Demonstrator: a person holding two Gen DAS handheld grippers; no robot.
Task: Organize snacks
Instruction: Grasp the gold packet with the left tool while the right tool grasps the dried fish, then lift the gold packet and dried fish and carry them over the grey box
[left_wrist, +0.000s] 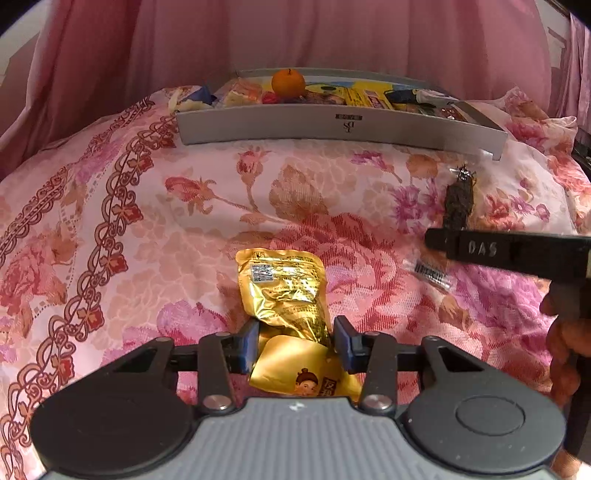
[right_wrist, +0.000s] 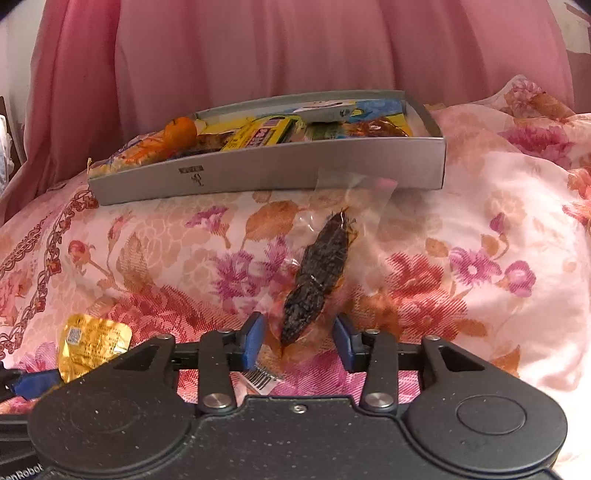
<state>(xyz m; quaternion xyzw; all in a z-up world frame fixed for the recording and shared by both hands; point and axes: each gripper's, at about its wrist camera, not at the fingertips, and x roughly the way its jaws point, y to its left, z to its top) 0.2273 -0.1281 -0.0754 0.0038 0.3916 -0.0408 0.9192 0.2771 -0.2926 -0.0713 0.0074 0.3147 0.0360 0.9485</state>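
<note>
Gold snack pouch (left_wrist: 284, 291) light, crinkly, slippery, grab mid-body; left gripper (left_wrist: 295, 341) wide around it, right gripper (right_wrist: 299, 341) wide around dark clear-wrapped snack (right_wrist: 317, 273)

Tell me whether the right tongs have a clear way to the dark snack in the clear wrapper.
Probably yes: the right tongs are open astride the dark snack, with nothing between.

Left gripper (left_wrist: 295, 341) and right gripper (right_wrist: 298, 339) — both low, jaws spread.

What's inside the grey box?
The grey box holds an orange, a yellow packet and other wrappers. Its front wall hides whatever lies lower down.
</note>
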